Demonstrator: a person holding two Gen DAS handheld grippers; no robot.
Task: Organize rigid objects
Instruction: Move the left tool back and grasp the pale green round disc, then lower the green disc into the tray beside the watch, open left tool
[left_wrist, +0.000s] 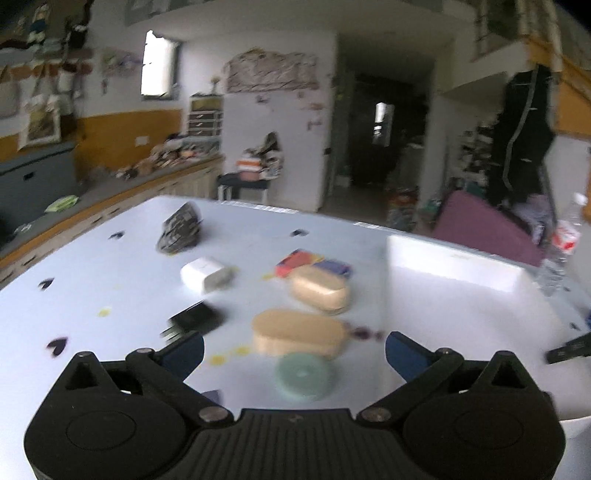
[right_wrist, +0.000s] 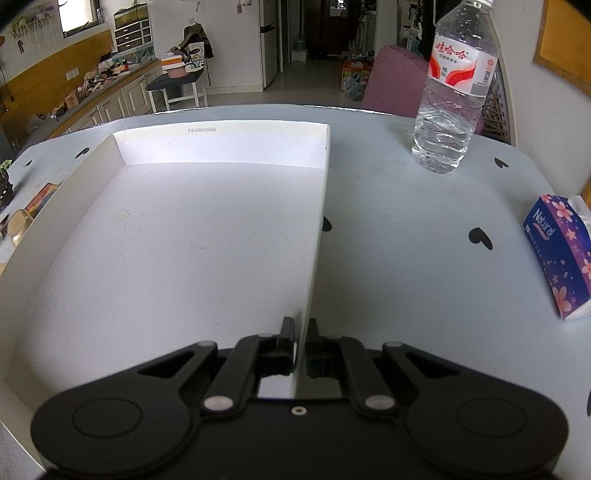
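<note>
The sorting looks barely begun: the white tray (right_wrist: 184, 240) sits on the table (right_wrist: 406, 240) with nothing visible inside it, while the loose pieces lie scattered to its left. The right gripper (right_wrist: 301, 338) is pressed together on the tray's near right wall, pinching the thin cardboard edge between its fingers, probably to steady the tray. The left gripper (left_wrist: 293, 349) is spread wide and holds nothing, hovering above the clutter with a pale green disc (left_wrist: 304, 374) just ahead between its fingers. Beyond the disc lie two tan oval cases (left_wrist: 299, 330), a white charger block (left_wrist: 205, 275), a black plug (left_wrist: 195, 319), a red and purple flat box (left_wrist: 314, 262) and a dark rock-like lump (left_wrist: 181, 229); the left view is blurred, so finer detail is lost. All of these remain to be moved, so the whole job is judged to lie ahead. As for writing, the water bottle (right_wrist: 450, 92) carries a red and white label with Chinese characters, the purple tissue pack (right_wrist: 559, 254) reads "Natural", and a small printed code runs along the tray's far wall, too small to read surely.
</note>
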